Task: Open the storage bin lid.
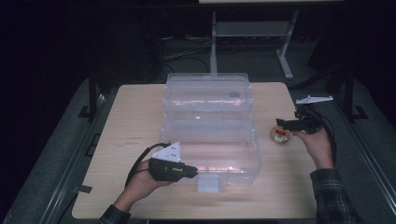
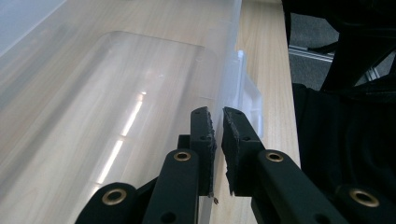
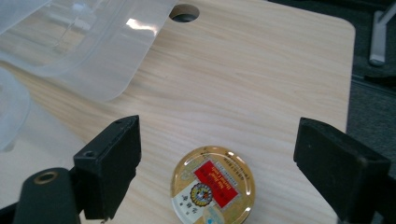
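Your high view looks forward and down over the whole bench [image 1: 140, 112]. Each claw view rides close, low along its jaws; all three share the clear box [image 1: 208, 126].

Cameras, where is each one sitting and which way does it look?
High view: above the person's side, facing forward and down on the table; both hands and grippers show.
Left gripper view: rides the left gripper, facing the clear plastic box.
Right gripper view: rides the right gripper, facing the round tin.
Shared: box, table.
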